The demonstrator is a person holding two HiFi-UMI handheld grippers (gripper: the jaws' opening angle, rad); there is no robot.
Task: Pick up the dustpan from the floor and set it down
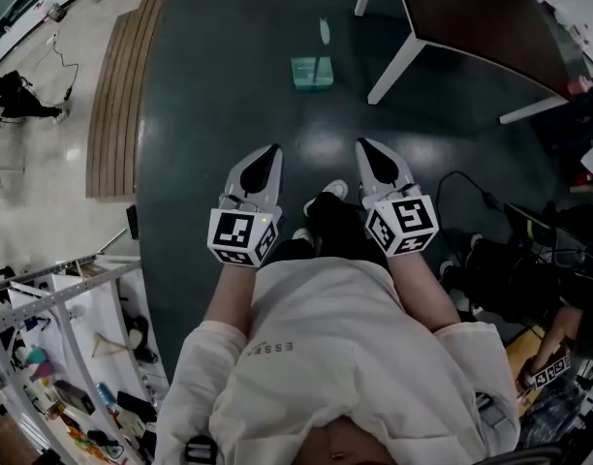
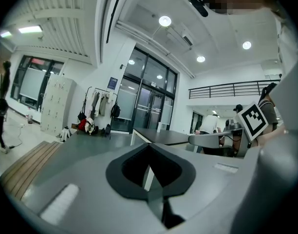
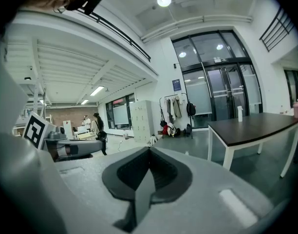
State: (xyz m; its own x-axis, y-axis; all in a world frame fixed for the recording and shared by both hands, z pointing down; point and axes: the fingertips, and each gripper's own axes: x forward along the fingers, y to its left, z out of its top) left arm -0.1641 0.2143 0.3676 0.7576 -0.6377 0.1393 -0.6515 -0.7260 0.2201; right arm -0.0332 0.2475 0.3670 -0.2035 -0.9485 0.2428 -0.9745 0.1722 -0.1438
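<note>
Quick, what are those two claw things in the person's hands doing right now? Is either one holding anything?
Left gripper: closed, holding nothing.
Right gripper: closed, holding nothing.

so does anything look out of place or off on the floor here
Only the green dustpan: it sits alone out on the dark floor, a little way from the table leg, ahead of the person. No spill or damage shows.
</note>
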